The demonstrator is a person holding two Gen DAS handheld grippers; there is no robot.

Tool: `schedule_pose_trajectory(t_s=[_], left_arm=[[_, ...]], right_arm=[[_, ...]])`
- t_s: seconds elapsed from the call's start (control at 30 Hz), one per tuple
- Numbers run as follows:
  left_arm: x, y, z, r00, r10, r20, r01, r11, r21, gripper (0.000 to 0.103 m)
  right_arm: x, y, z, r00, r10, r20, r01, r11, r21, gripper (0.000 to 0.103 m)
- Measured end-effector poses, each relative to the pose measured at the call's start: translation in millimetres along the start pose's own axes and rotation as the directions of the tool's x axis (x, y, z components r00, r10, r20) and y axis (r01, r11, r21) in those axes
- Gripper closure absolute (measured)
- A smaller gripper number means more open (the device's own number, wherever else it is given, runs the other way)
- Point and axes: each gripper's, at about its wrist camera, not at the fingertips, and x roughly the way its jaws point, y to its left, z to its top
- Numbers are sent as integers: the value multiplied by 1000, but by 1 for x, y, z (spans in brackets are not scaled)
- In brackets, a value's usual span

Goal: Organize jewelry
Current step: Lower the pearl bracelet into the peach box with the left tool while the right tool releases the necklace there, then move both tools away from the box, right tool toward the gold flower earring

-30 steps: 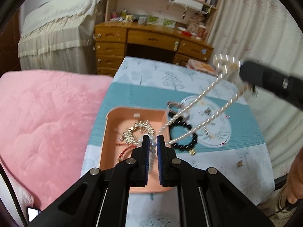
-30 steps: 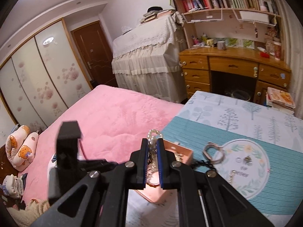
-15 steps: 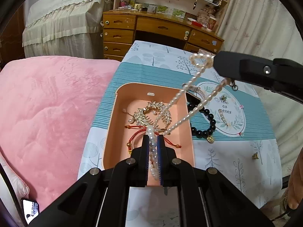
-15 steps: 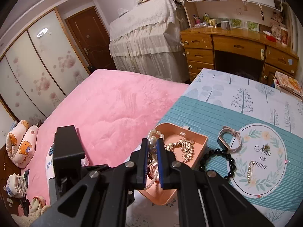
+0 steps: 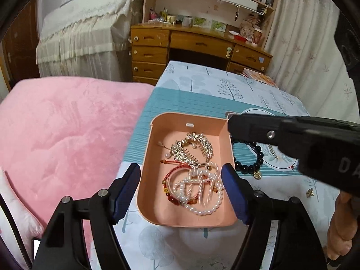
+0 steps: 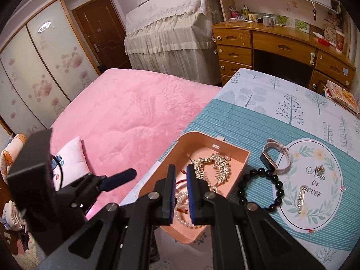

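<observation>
A peach jewelry box (image 5: 157,216) (image 6: 244,157) sits on the table. In it lie a white pearl necklace (image 5: 203,210), a red cord bracelet (image 5: 173,175) and a gold crystal hair comb (image 5: 193,147) (image 6: 213,164). My left gripper (image 5: 181,181) is open wide, its fingers on either side of the box, holding nothing. My right gripper (image 6: 180,176) hovers over the box's near end, jaws slightly apart and empty; its arm (image 5: 292,139) crosses the left wrist view.
On the table to the right of the box lie a black bead bracelet (image 6: 258,187) (image 5: 249,166), a pink watch (image 6: 275,157), and a round mat (image 6: 326,211) with a small brooch (image 6: 320,168) and a hair clip (image 6: 301,199). A pink bed (image 6: 135,112) lies left.
Both grippers held the pearl necklace stretched above the box. Both have let go; it now lies coiled in the box. The left gripper opened wide, and the right lowered towards the box.
</observation>
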Motion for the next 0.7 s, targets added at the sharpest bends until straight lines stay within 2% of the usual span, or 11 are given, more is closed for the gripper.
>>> schedule_pose_trajectory(t_s=[0.1, 0.7], left_arm=[[-2, -1, 0, 1000, 2, 4, -2, 1000, 0, 25], [-9, -17, -4, 1000, 13, 7, -13, 999, 51, 24]], right_arm=[[-2, -1, -2, 1000, -8, 1, 8, 1000, 1, 92], [-12, -26, -33, 998, -63, -21, 64, 995, 70, 92]])
